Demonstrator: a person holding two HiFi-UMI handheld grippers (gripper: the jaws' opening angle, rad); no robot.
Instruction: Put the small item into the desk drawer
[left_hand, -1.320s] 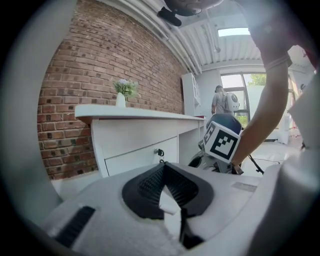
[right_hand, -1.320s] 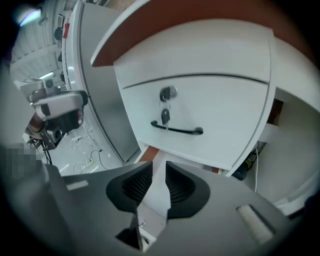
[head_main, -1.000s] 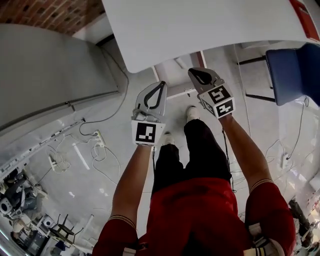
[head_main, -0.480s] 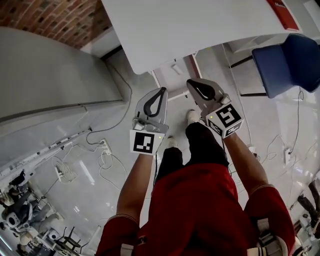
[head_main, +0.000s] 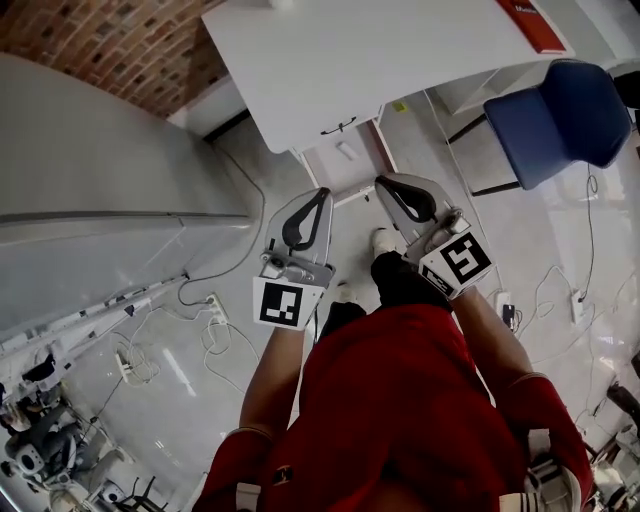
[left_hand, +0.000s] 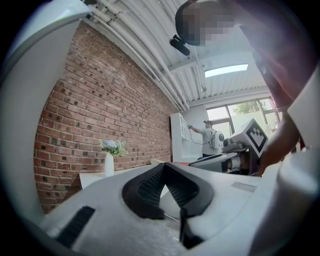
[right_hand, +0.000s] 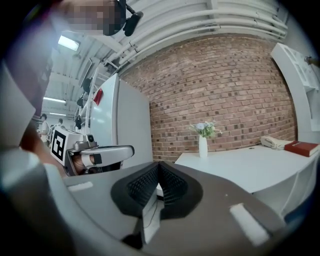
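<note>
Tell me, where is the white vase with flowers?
In the right gripper view, the white vase stands at the back left of the white desk, before the brick wall, left of the red book.

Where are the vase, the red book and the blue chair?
vase (right_hand: 203, 147), right gripper view, on its white body.
red book (right_hand: 300, 148), right gripper view, on its cover.
blue chair (head_main: 552, 118), head view, on its blue cushion.

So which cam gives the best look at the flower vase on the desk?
Right gripper view: the vase stands upright on the white desk, whole and clear against the brick wall. Left gripper view shows the vase smaller, off to the left. Head view gives at most a sliver at the top edge.
</note>
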